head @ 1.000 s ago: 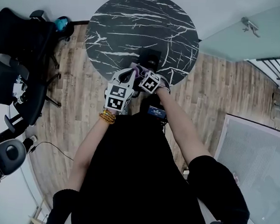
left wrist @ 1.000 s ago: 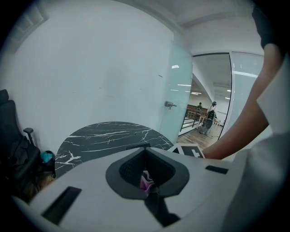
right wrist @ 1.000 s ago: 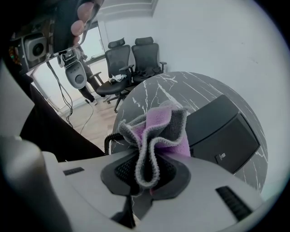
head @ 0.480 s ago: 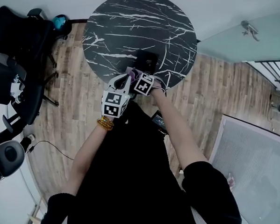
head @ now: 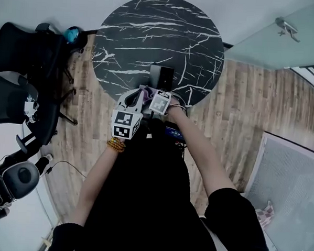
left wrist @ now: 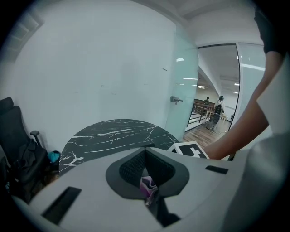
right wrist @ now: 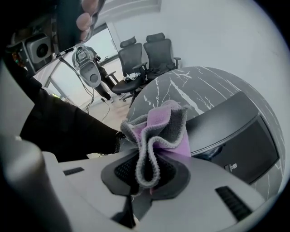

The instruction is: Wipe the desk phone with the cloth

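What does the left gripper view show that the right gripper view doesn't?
Only the left: a glass door and a marker cube. Only the right: the phone and a white machine. Both: the marble table and the cloth, nipped by the left tongs and the right tongs.

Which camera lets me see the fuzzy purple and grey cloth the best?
The right gripper view: the purple and grey fuzzy cloth bunches up big and close in the right claw. The left gripper view shows only a purple scrap; the head view, just a small purple bit.
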`<state>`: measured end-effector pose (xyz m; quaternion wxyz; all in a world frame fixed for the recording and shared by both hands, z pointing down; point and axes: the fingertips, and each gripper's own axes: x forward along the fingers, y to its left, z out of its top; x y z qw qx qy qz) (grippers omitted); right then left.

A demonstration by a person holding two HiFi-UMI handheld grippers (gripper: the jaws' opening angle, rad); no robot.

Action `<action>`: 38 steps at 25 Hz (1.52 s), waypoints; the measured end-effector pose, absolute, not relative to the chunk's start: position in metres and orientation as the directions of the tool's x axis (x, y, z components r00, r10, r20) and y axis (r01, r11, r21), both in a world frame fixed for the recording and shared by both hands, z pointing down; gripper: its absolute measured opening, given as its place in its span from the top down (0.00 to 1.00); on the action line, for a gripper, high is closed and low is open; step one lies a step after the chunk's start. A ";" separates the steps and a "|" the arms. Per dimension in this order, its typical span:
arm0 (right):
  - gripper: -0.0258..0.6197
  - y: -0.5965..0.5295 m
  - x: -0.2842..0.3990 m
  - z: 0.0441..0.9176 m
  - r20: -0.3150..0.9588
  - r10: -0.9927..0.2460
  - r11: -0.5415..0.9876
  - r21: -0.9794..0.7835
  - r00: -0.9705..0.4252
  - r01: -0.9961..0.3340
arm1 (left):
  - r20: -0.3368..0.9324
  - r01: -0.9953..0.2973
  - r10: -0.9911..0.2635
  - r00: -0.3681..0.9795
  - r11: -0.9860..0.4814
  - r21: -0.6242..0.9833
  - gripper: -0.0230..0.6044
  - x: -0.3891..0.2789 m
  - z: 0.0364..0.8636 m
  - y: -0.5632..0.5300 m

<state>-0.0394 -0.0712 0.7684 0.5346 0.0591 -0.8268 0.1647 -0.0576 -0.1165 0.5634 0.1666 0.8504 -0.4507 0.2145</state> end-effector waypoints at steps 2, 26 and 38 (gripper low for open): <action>0.88 -0.068 -0.041 0.767 0.900 0.093 0.937 -0.224 -0.425 -0.269 | 0.508 -0.840 -0.702 0.499 -0.535 0.086 0.94 -0.056 0.563 -0.121; 0.87 -0.181 -0.010 0.663 0.731 -0.087 0.972 -0.088 -0.676 -0.219 | 0.434 -0.802 -0.702 0.564 -0.592 0.085 0.94 -0.042 0.560 -0.129; 0.87 -0.213 -0.001 0.648 0.722 -0.290 0.932 0.064 -0.628 -0.357 | 0.420 -0.792 -0.704 0.572 -0.608 0.059 0.94 -0.014 0.553 -0.154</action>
